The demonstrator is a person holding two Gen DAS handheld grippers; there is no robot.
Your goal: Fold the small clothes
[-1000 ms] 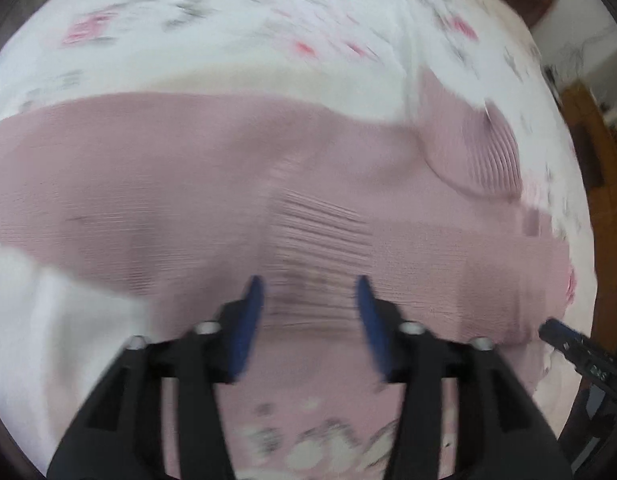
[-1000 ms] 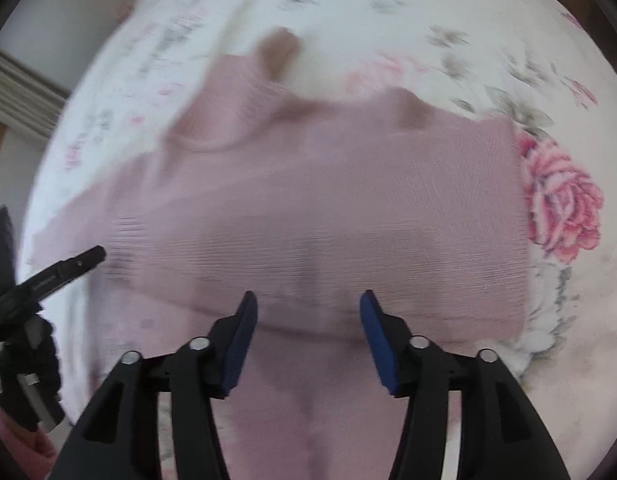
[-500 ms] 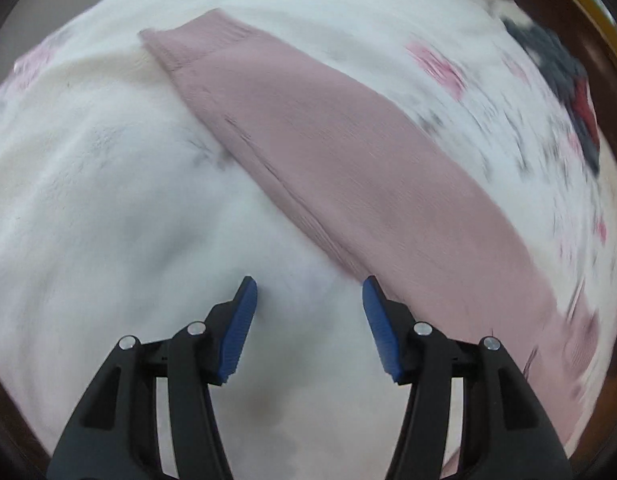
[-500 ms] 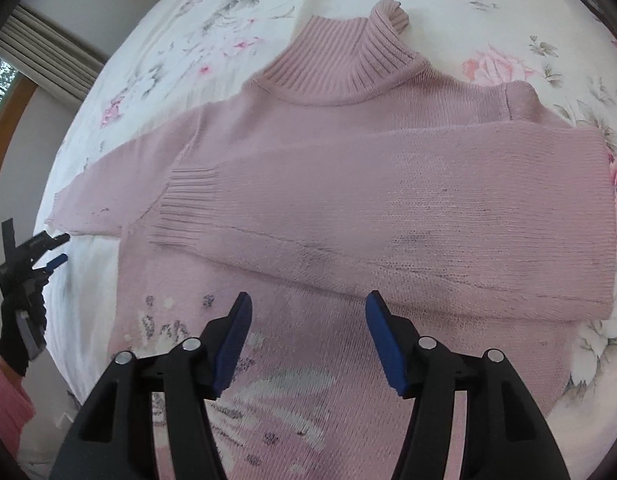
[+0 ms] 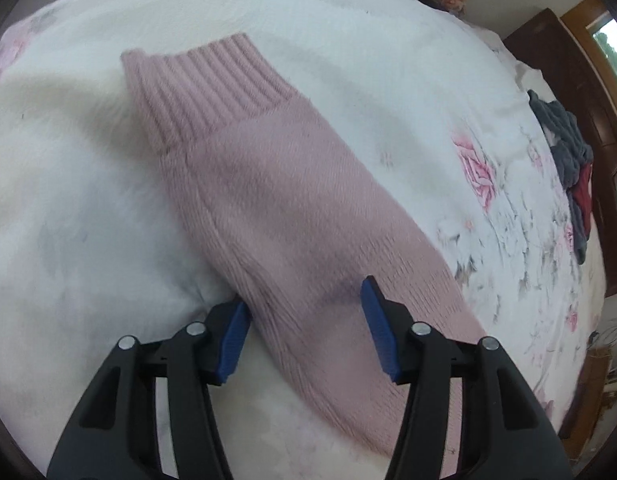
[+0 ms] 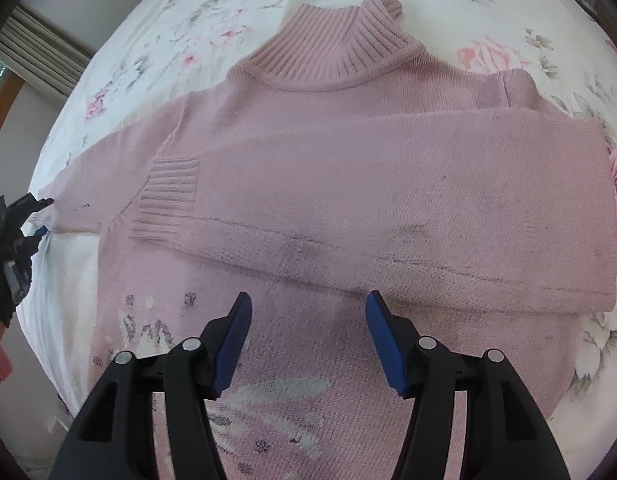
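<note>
Lying flat on a floral bedspread [image 6: 196, 12], the pink turtleneck sweater [image 6: 348, 184] faces up with its ribbed collar [image 6: 332, 48] toward the far edge of the bed. One sleeve [image 6: 388, 216] is folded across the chest, its ribbed cuff [image 6: 168, 196] resting on the body near the opposite shoulder. The other sleeve [image 5: 292, 224] stretches out straight over the white bedding toward the side edge, ending in a ribbed cuff of its own [image 5: 204, 88].

The left gripper [image 5: 304, 328] stands with its blue-padded jaws spread wide, straddling that outstretched sleeve partway along its length; one pad sits just at the sleeve's seam edge, the other above the knit, and nothing is pinched. The right gripper [image 6: 308, 340] is likewise spread apart, over the lower front of the sweater just below the folded sleeve, holding nothing. In the right wrist view a gloved hand [image 6: 8, 276] holds the left gripper at the bed's side edge.

Bare bedspread lies open beyond the cuff and around the collar. A heap of dark and red clothes [image 5: 568, 168] sits well apart near the far corner, by a dark wooden headboard [image 5: 564, 64]. The sweater's lower front carries a pale knitted pattern [image 6: 268, 396]; no readable writing or label shows.
</note>
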